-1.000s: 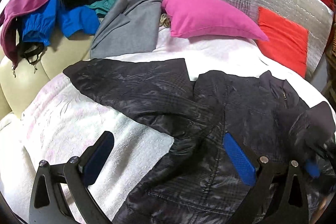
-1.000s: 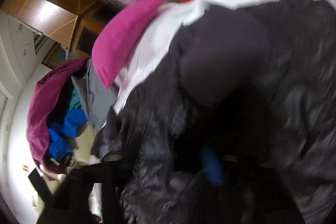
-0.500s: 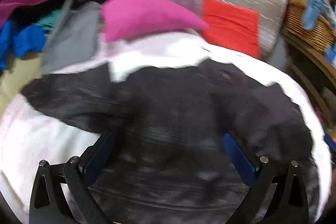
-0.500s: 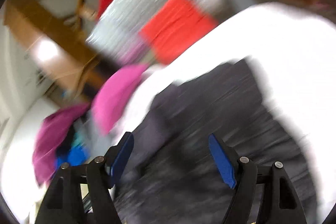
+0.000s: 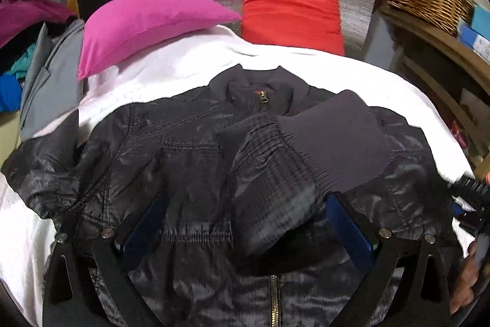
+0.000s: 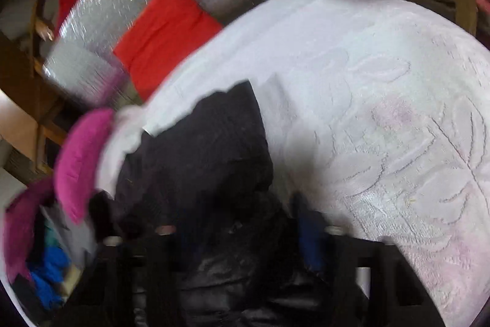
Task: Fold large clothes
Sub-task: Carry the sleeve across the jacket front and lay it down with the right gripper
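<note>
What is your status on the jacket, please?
Left gripper open above jacket. Right gripper closing, jacket fabric between fingers. One sleeve folded across front. Nothing in the way.

Home bedroom — bed [image 5: 190,72], pillows [image 5: 147,23]

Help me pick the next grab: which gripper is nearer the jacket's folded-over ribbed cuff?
Left. The left gripper, jaws open, straddles the sleeve just below the ribbed cuff. The right gripper is closing around the jacket at its right edge.
</note>
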{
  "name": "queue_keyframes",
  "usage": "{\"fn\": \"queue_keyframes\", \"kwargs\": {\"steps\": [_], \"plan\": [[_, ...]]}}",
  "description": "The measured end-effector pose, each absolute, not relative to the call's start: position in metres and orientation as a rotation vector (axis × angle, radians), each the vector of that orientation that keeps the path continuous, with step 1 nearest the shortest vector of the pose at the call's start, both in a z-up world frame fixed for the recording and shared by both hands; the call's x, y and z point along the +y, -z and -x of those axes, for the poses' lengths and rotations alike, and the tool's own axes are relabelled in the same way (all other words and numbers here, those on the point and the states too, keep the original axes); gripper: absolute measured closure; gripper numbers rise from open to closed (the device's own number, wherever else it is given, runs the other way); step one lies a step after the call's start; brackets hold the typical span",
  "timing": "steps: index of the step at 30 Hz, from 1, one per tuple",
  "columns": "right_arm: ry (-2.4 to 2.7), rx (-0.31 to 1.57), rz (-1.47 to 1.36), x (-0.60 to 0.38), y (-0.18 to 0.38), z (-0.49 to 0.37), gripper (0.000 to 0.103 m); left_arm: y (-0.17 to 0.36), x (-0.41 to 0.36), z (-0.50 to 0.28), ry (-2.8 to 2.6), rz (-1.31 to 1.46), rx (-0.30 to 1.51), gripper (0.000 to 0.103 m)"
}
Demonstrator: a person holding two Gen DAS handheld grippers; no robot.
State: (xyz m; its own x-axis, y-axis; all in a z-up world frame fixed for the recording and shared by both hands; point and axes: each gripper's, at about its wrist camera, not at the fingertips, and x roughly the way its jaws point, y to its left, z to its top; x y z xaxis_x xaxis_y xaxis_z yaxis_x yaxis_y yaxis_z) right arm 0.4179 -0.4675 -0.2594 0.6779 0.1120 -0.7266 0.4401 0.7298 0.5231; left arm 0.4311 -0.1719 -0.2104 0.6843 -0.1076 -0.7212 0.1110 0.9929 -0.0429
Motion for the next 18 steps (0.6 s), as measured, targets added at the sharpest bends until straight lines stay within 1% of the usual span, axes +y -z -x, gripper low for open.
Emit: {"fn": "queue_keyframes", "kwargs": {"steps": [2, 4, 5, 6, 8, 14, 15, 16, 18], "plan": [[0.23, 0.851, -0.688, -0.46, 0.263, -0.422, 0.062, 0.212, -0.165, -0.432, 0.114, 0.005, 0.781, 0.006], [0.247, 0.837, -0.662, -0.455, 0.26, -0.421, 0.069, 0.212, -0.162, -0.438, 0.142, -0.003, 0.79, 0.034], [0.25, 0.823, -0.653, -0.453, 0.256, -0.421, 0.074, 0.212, -0.162, -0.439, 0.152, 0.005, 0.797, 0.041], [0.251, 0.812, -0.652, -0.453, 0.254, -0.419, 0.076, 0.212, -0.156, -0.441, 0.167, 0.037, 0.815, 0.048], [0.253, 0.796, -0.65, -0.451, 0.249, -0.416, 0.077, 0.21, -0.15, -0.438, 0.17, 0.061, 0.819, 0.049], [0.292, 0.825, -0.595, -0.449, 0.252, -0.411, 0.077, 0.204, -0.123, -0.431, 0.206, 0.115, 0.856, 0.049], [0.294, 0.823, -0.597, -0.449, 0.252, -0.411, 0.077, 0.204, -0.117, -0.43, 0.208, 0.12, 0.862, 0.047], [0.296, 0.823, -0.598, -0.449, 0.254, -0.411, 0.077, 0.204, -0.109, -0.429, 0.21, 0.134, 0.877, 0.043], [0.303, 0.823, -0.588, -0.449, 0.254, -0.409, 0.077, 0.205, -0.098, -0.428, 0.218, 0.158, 0.893, 0.039]]}}
